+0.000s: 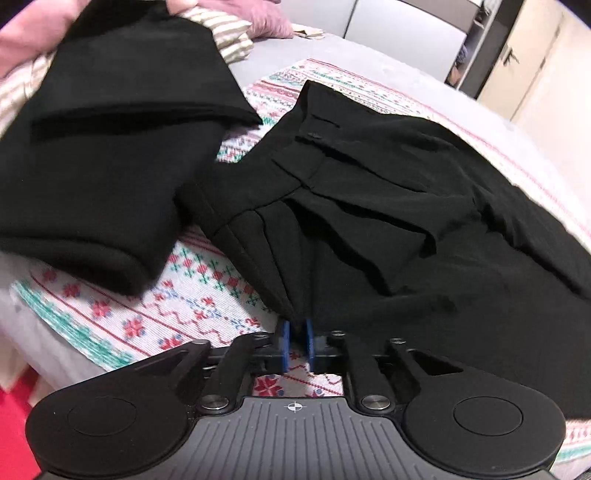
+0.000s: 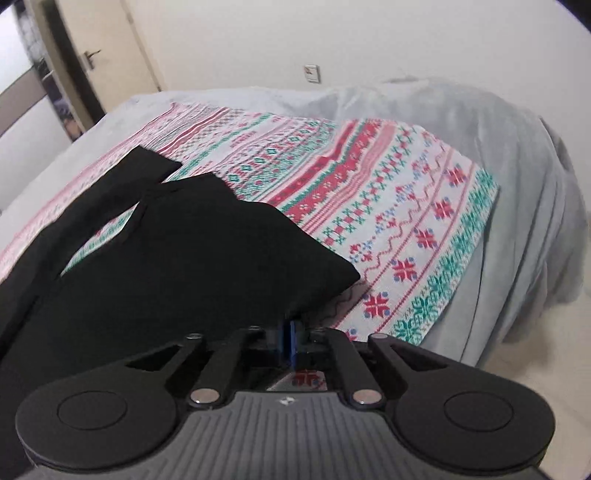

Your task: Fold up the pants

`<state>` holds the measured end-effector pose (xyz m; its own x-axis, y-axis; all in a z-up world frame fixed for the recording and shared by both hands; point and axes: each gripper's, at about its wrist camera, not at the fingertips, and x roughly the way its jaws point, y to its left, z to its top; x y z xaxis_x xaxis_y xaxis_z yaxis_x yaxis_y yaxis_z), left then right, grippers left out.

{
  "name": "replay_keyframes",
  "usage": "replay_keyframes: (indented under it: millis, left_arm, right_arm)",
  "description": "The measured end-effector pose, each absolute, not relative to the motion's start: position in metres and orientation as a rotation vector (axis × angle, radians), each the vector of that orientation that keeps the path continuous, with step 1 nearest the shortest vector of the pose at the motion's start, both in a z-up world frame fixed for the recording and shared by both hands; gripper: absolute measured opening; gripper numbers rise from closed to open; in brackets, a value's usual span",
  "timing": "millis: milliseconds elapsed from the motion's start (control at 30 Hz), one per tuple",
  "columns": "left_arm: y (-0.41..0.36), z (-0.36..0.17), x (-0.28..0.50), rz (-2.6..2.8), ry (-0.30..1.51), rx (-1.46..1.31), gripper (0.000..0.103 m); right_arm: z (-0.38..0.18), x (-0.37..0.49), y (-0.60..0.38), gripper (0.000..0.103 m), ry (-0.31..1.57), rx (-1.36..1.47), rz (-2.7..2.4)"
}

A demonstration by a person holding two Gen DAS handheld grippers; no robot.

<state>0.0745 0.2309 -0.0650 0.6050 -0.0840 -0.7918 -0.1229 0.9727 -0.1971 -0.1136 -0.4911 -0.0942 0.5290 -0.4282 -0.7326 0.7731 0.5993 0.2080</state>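
Both tongs grip black pants (image 1: 388, 206) spread on a patterned cloth (image 2: 406, 221) over a grey bed (image 2: 517, 166). Left gripper (image 1: 296, 338), its blue pads nearly together, pinches gathered fabric at the waistband near the cloth's near edge. Right gripper (image 2: 293, 338), pads pressed close, pinches the pants at a leg's near edge, the leg's corner lying toward the cloth's middle. Beside the waistband, a folded black garment (image 1: 110, 166) rests across the cloth's left edge, with striped fabric (image 1: 225, 33) behind.
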Motion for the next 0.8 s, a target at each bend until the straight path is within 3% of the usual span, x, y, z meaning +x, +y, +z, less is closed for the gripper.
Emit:
replay_keyframes:
  millis: [67,133,200,367,533,700,733,767,800]
  left_arm:
    - [0.222,-0.055,0.070,0.057,0.911,-0.171,0.031]
    - [0.212,-0.044,0.064,0.069,0.871,-0.117,0.049]
    - [0.197,-0.031,0.063,0.061,0.819,-0.065,0.065]
    - [0.153,-0.015,0.077,-0.083,0.758,-0.049,0.078]
    - [0.107,-0.026,0.096,-0.248,0.783,-0.069,0.083]
    - [0.074,-0.049,0.115,-0.325,0.823,-0.073,0.083]
    - [0.068,-0.053,0.119,-0.331,0.831,-0.070,0.083]
    - [0.065,-0.056,0.123,-0.335,0.844,-0.068,0.084]
    - [0.062,-0.060,0.126,-0.338,0.857,-0.065,0.084]
  right_arm:
    - [-0.082,-0.114,-0.492,0.052,0.682,0.516,-0.812]
    - [-0.067,-0.116,-0.494,0.063,0.638,0.455,-0.829]
    - [-0.056,-0.109,-0.498,0.064,0.624,0.418,-0.807]
    - [-0.051,-0.065,-0.524,0.064,0.603,0.367,-0.735]
    - [-0.070,-0.011,-0.558,0.064,0.648,0.361,-0.691]
    - [-0.092,0.019,-0.581,0.055,0.668,0.410,-0.671]
    - [-0.092,0.020,-0.581,0.045,0.655,0.403,-0.667]
    - [-0.092,0.023,-0.580,0.017,0.658,0.392,-0.648]
    - [-0.091,0.027,-0.579,0.008,0.672,0.386,-0.609]
